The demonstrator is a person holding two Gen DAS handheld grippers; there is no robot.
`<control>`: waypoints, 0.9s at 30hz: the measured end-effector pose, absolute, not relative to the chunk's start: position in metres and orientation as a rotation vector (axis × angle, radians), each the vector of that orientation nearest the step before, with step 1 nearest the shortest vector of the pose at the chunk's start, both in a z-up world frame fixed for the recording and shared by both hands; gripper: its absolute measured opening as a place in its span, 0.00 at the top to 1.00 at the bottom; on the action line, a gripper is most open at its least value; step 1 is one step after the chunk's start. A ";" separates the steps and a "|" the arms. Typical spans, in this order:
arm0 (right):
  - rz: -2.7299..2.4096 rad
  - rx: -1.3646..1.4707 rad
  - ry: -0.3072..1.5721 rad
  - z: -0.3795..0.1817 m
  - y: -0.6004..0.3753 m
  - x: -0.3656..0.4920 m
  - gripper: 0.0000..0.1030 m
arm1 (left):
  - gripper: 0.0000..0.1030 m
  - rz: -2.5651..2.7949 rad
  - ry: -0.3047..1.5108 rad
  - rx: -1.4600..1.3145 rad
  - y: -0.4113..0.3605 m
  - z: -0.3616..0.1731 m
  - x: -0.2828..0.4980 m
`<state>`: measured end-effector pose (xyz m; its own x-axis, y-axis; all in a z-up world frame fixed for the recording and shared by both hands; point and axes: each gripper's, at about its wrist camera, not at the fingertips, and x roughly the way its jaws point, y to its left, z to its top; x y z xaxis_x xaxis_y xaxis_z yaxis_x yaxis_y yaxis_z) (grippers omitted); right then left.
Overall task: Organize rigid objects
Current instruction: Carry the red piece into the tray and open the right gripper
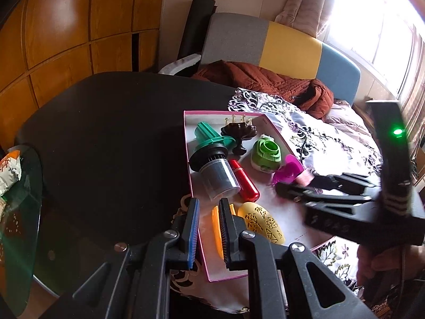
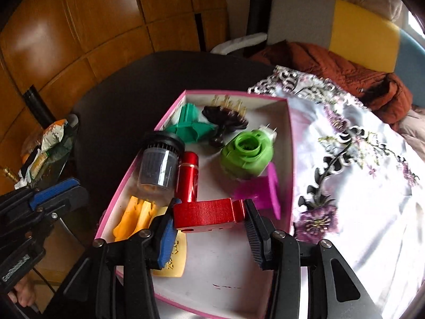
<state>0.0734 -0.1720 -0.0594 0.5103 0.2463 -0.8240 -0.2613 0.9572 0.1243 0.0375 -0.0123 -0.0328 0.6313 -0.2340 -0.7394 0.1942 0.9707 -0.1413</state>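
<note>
The right claw (image 2: 209, 222) grips a red metal block (image 2: 209, 214) by its two short ends, just above the pink box (image 2: 290, 159), near the box's front. The block looks rigid, fairly heavy and slick, so the end-to-end hold suits it. The left claw (image 1: 209, 228) hangs closed, empty, over the box's left wall.

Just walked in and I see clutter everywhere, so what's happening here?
A person is sorting small items into a pink-rimmed box. The right gripper holds a red metal block over the box, above the bottle, green cap and yellow pieces. The left gripper is shut, empty, at the box's left wall.
</note>
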 end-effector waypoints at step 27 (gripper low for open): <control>0.175 0.003 0.927 -0.068 -0.187 0.060 0.25 | 0.86 -0.262 0.841 -0.012 -0.028 -0.027 0.033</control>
